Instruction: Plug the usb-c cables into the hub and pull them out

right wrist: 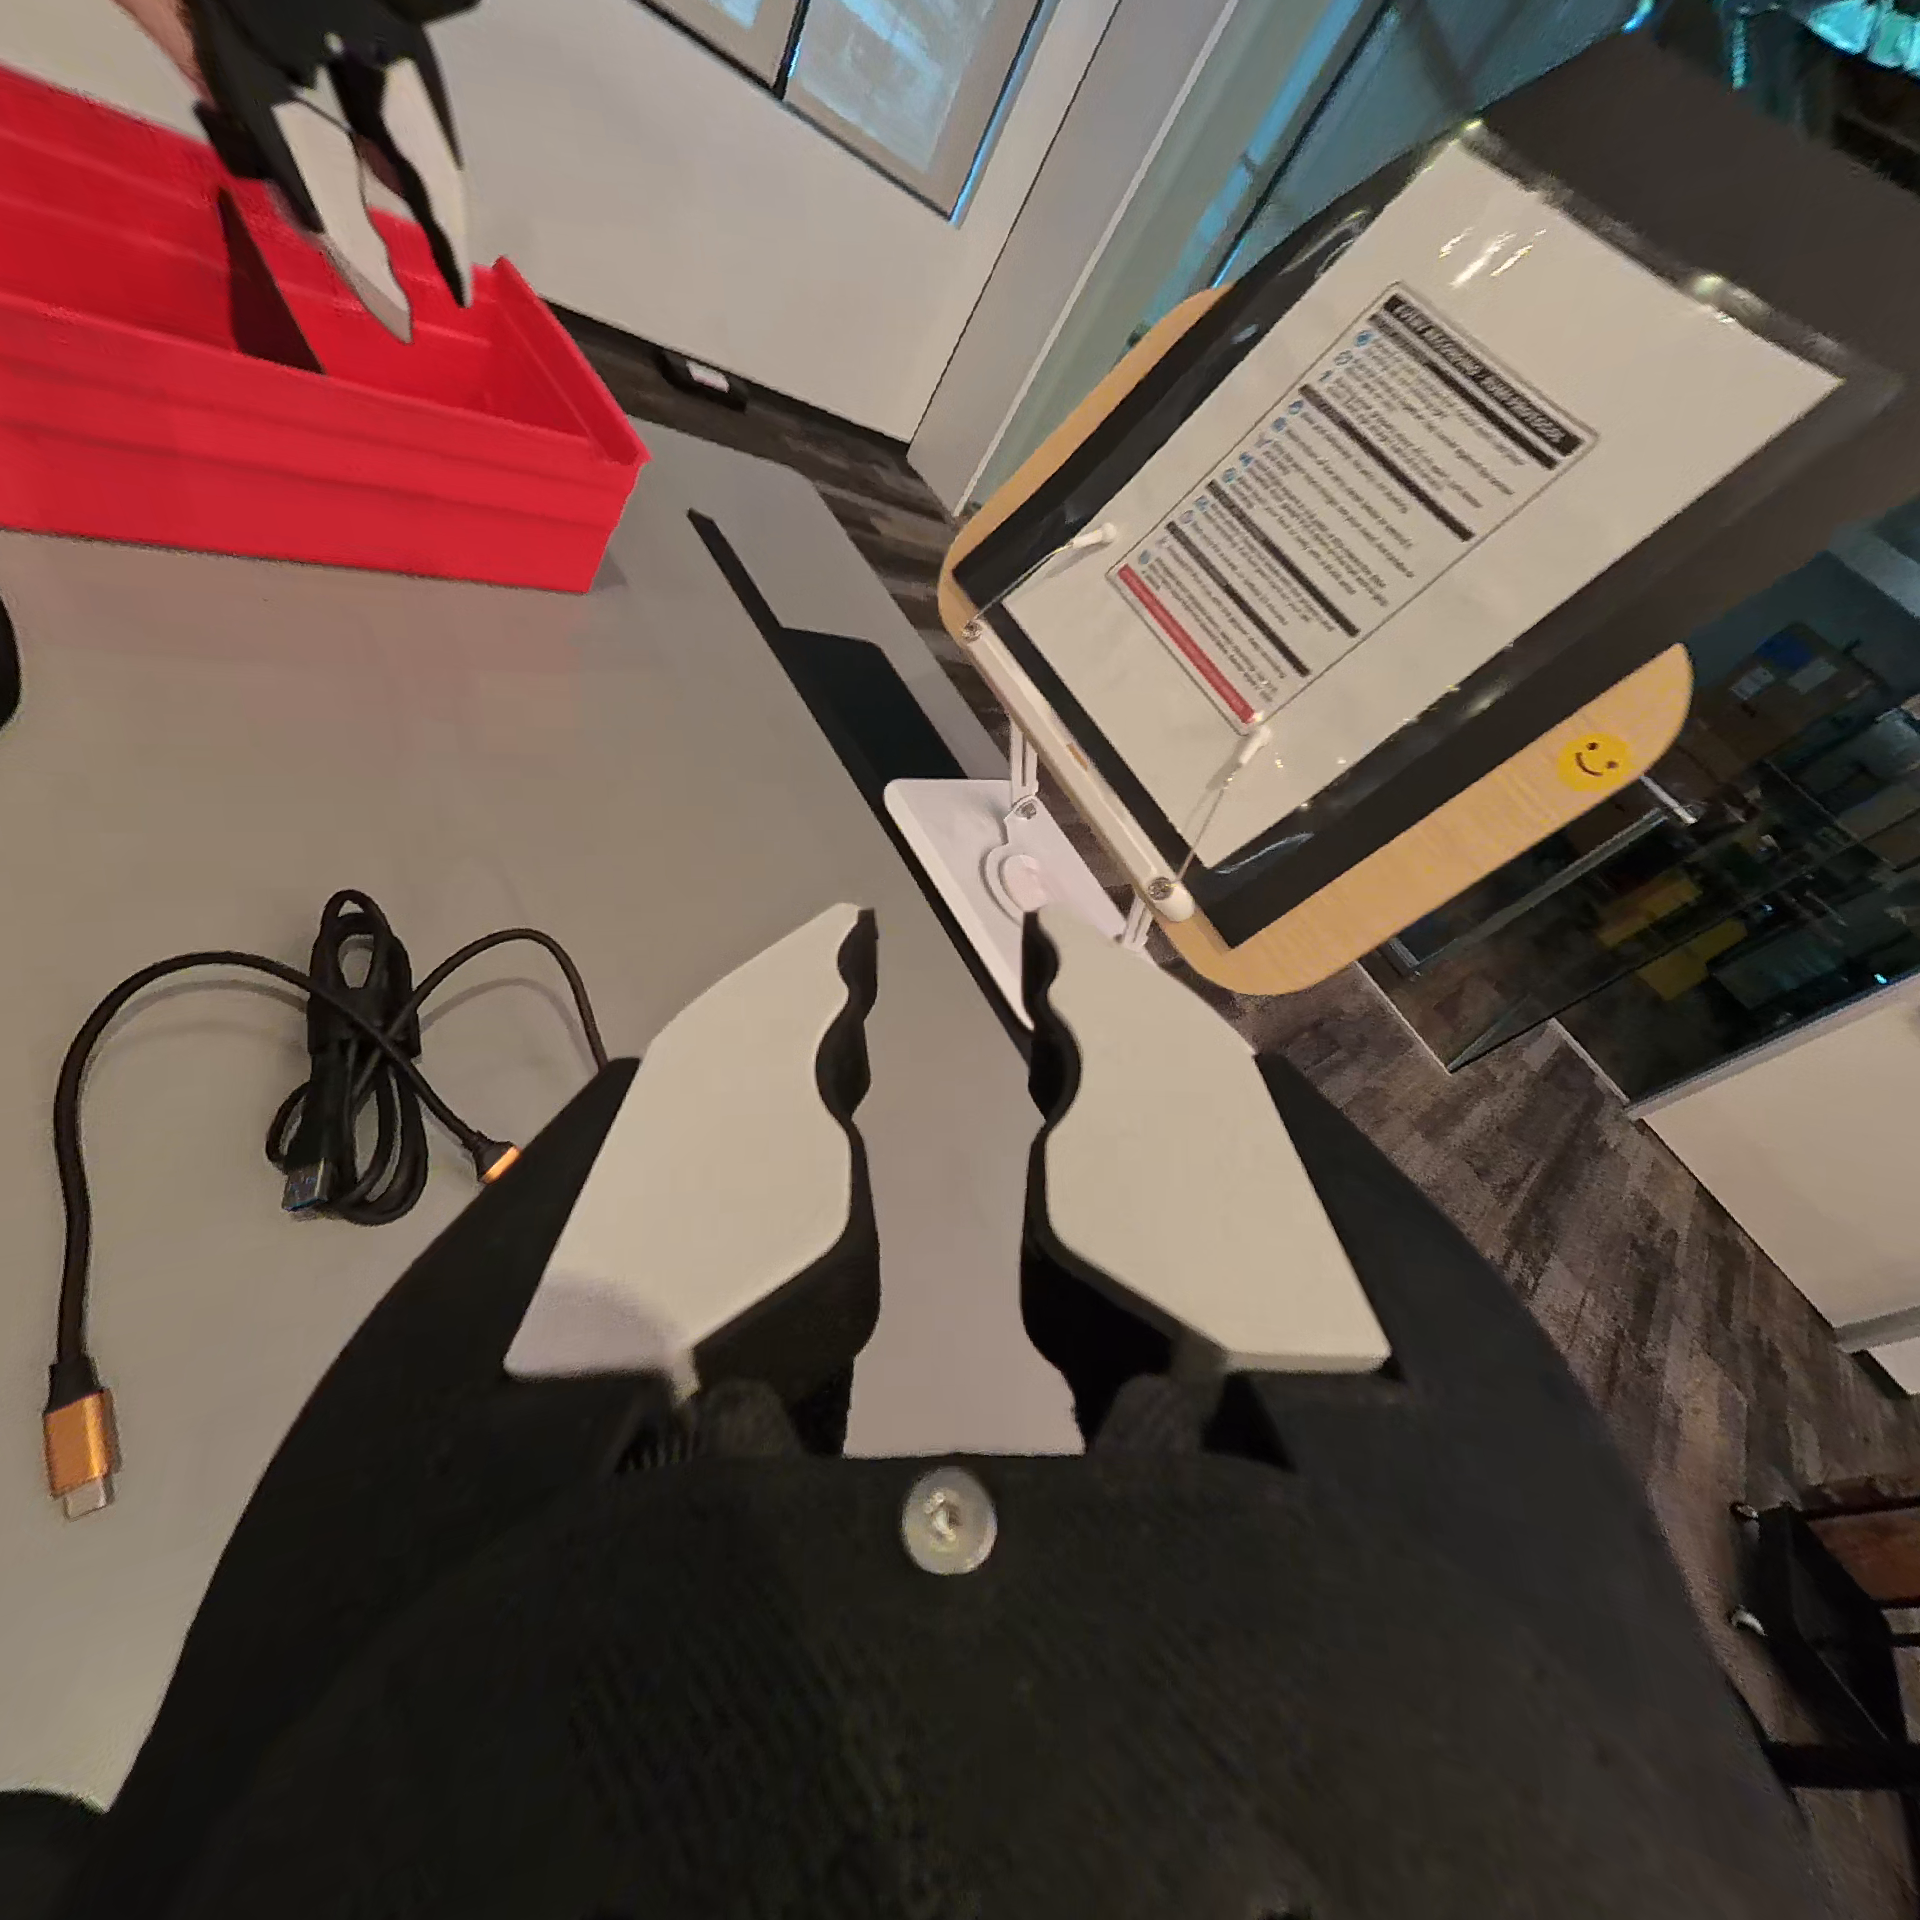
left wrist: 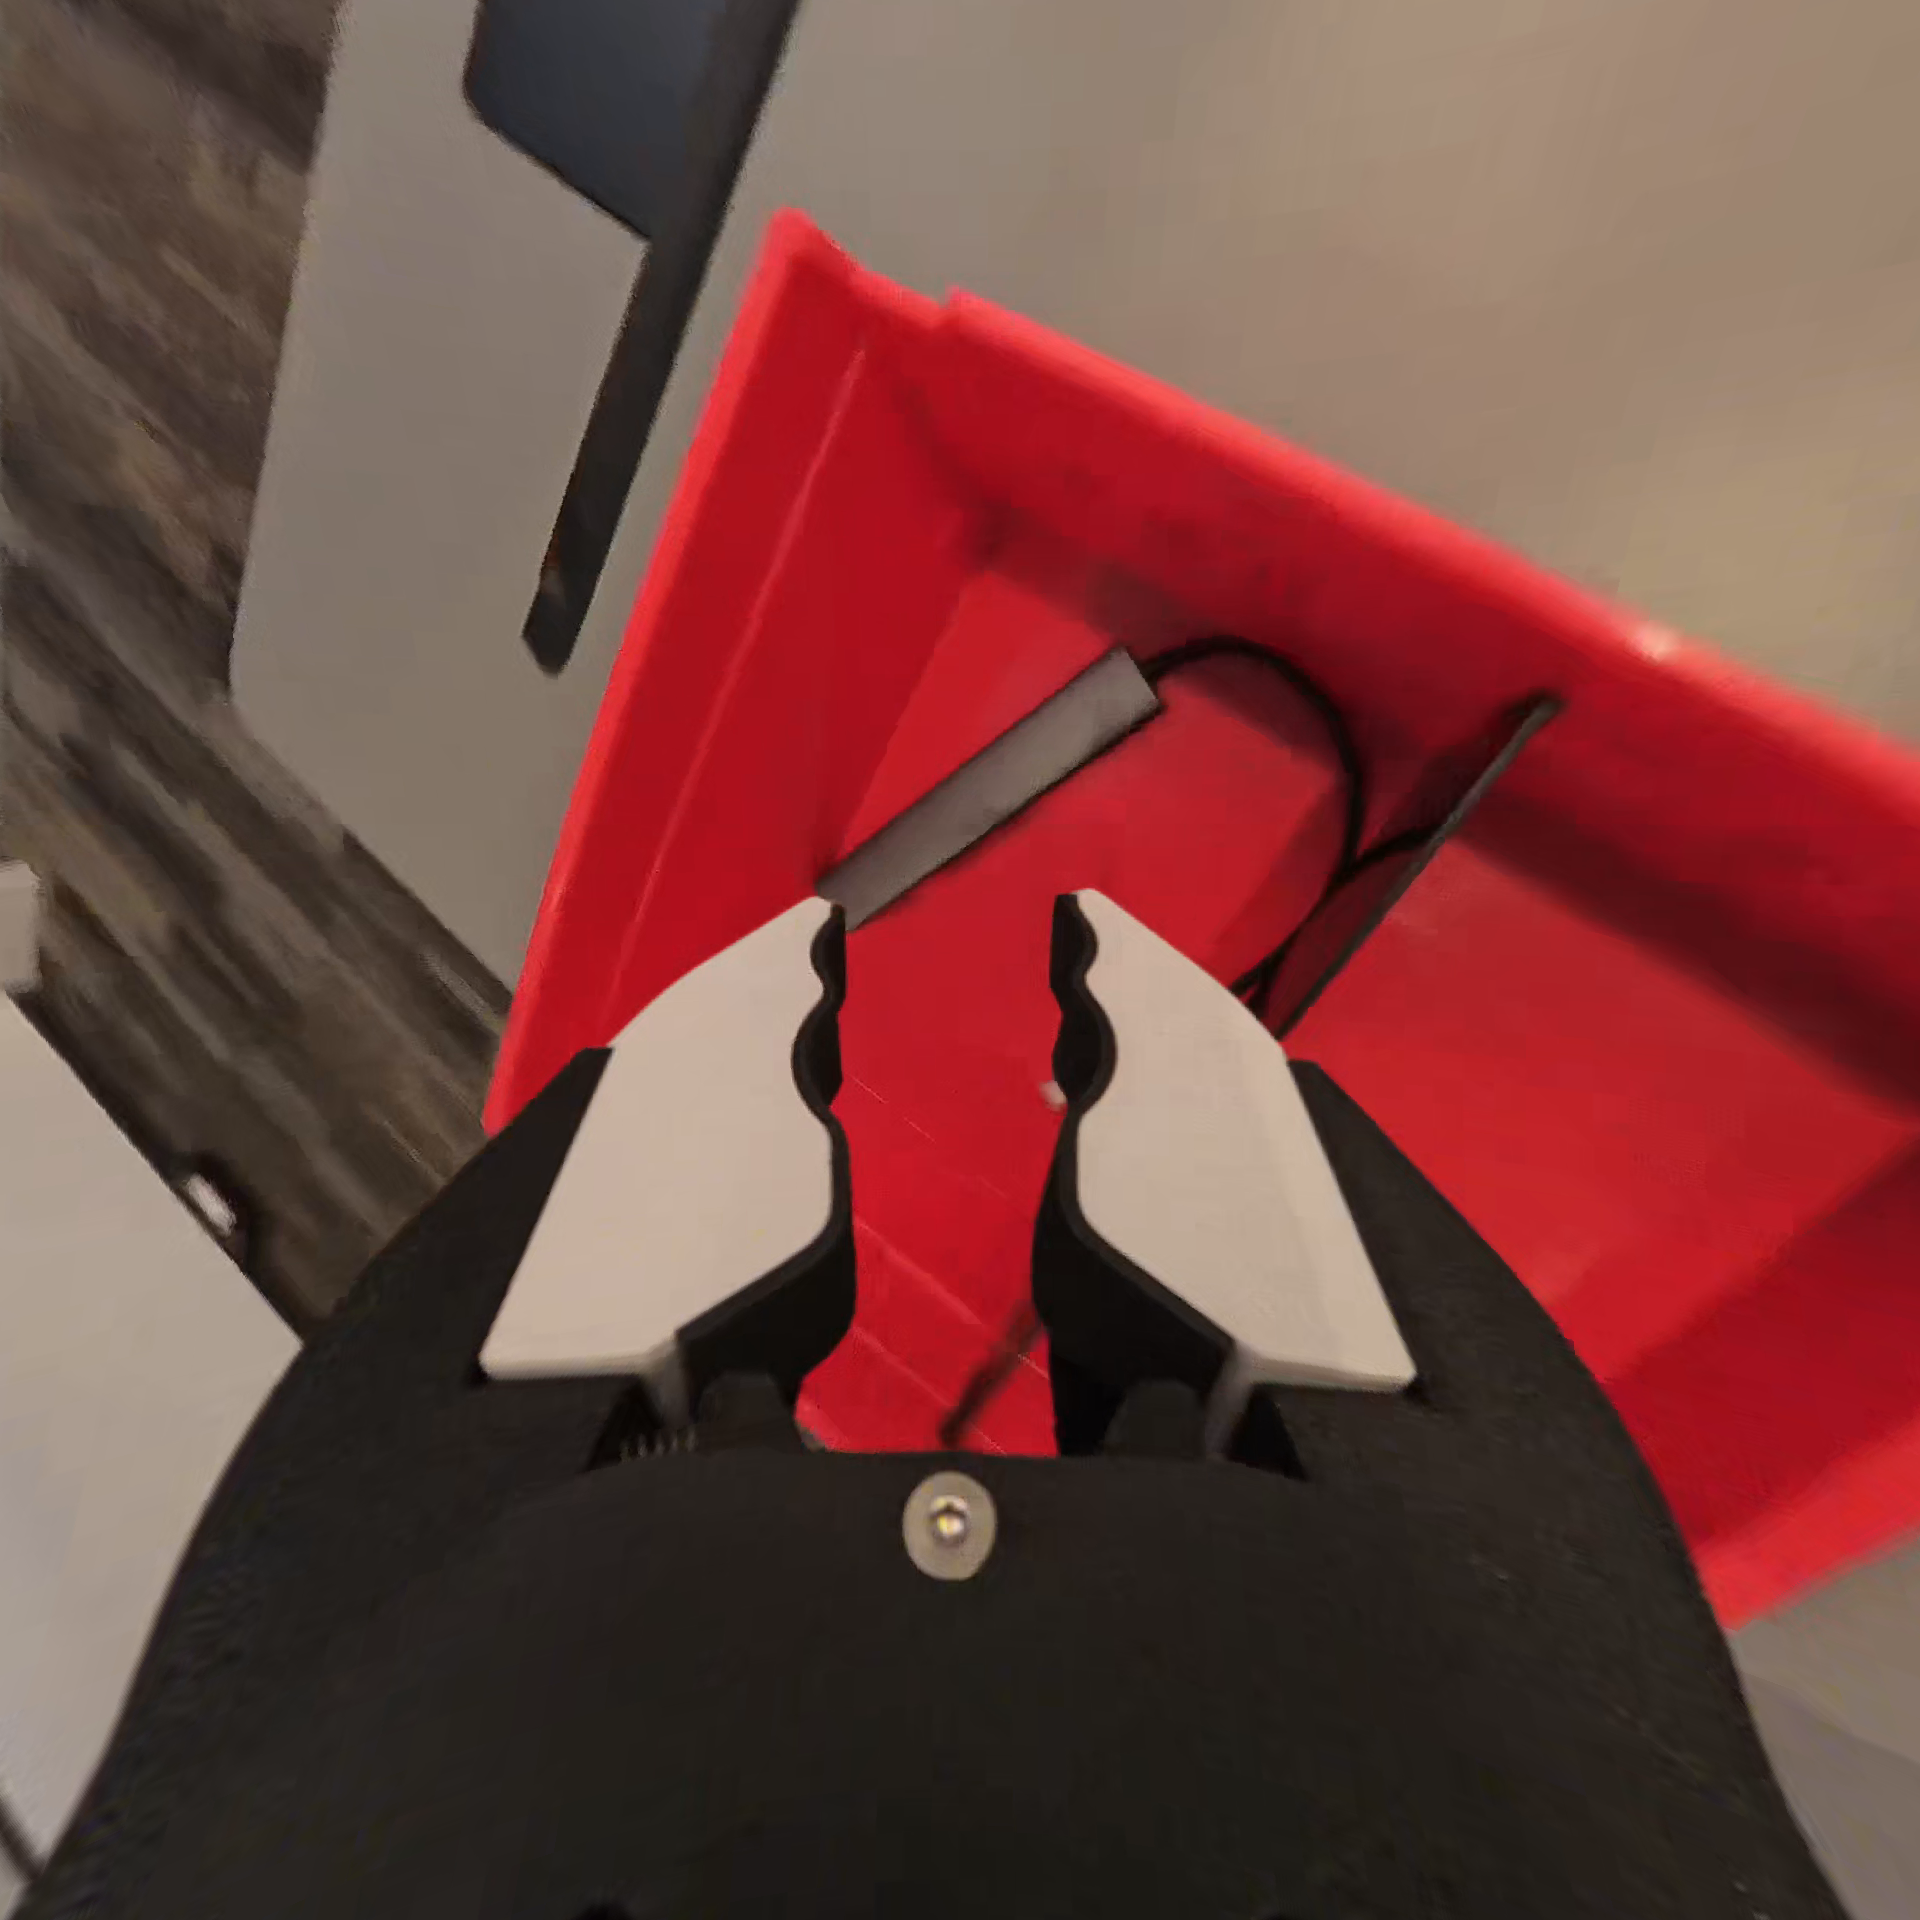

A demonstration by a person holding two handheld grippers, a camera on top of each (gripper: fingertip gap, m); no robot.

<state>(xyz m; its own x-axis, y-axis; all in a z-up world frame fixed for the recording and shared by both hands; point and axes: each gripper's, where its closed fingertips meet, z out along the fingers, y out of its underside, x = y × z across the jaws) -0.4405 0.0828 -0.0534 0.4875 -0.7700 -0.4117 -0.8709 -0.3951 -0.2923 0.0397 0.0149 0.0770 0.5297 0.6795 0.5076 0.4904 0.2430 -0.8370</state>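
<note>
My left gripper (left wrist: 945,914) is open and empty, hovering over a red bin (left wrist: 1455,1195). A grey slab-shaped hub (left wrist: 987,790) with a thin black cord (left wrist: 1340,748) lies inside the bin, just ahead of the left fingertip. In the right wrist view the left gripper (right wrist: 416,301) hangs above the red bin (right wrist: 312,457) at the upper left. My right gripper (right wrist: 945,935) is open and empty above the grey table (right wrist: 416,748). A coiled black cable (right wrist: 353,1070) with an orange-sleeved usb-c plug (right wrist: 78,1444) lies on the table to its left.
A black divider (left wrist: 1423,862) stands in the bin to the right of the hub. A tablet-like screen on a white stand (right wrist: 1382,540) stands just past the table's right edge. Dark patterned floor (right wrist: 1507,1195) lies beyond the table. Left tips to right tips: about 50 cm.
</note>
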